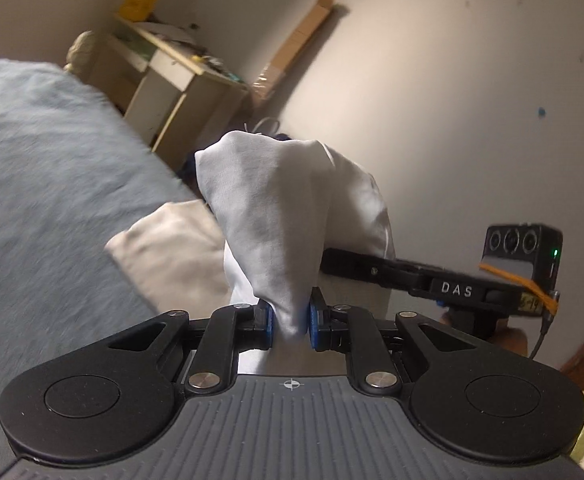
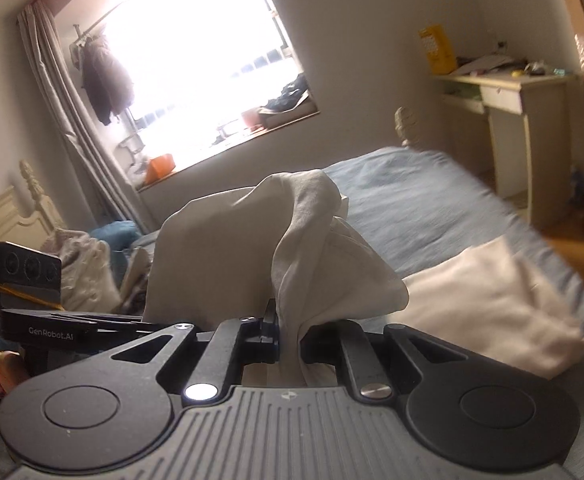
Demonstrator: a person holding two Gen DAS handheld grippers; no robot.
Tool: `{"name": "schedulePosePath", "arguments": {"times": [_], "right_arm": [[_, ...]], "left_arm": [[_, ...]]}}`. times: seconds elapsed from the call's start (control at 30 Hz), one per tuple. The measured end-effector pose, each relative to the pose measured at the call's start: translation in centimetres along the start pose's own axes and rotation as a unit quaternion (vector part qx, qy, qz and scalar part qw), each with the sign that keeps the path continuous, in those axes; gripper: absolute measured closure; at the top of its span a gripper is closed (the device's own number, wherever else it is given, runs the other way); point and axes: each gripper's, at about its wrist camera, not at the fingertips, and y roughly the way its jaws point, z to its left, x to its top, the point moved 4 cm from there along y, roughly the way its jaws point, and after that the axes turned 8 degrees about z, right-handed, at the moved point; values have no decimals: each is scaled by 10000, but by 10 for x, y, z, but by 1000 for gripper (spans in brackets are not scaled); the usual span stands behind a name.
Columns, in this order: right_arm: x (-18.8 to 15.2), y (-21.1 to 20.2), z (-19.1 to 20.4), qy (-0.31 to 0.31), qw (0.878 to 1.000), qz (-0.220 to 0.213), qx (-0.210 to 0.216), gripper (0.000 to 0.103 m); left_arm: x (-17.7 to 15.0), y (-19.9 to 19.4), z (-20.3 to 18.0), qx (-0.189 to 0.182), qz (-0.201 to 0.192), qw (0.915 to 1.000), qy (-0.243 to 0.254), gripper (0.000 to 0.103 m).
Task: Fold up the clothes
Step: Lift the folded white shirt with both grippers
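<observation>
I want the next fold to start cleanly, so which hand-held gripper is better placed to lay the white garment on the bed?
Probably left: the left hand-held gripper pinches the white garment with blue bed right beside it.

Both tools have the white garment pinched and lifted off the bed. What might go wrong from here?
1. Each tool, left and right, grips only a small bunched pinch of the white garment, so it may slip free.
2. The hanging cloth could drag the folded white piece lying on the blue bed.
3. Fabric billows across both cameras, hiding the layout.
</observation>
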Motion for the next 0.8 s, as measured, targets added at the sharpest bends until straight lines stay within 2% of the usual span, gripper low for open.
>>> {"name": "schedulePosePath", "arguments": {"times": [0.23, 0.47, 0.8], "right_arm": [[40, 3, -70, -205, 9992, 170, -293, 93], [64, 48, -129, -294, 9974, 604, -261, 93], [70, 132, -173, -118, 9941, 1080, -17, 93]], "left_arm": [[24, 75, 20, -207, 73, 9997, -118, 89], [30, 126, 46, -61, 266, 9989, -379, 89], [33, 144, 101, 436, 365, 9949, -828, 89]]}}
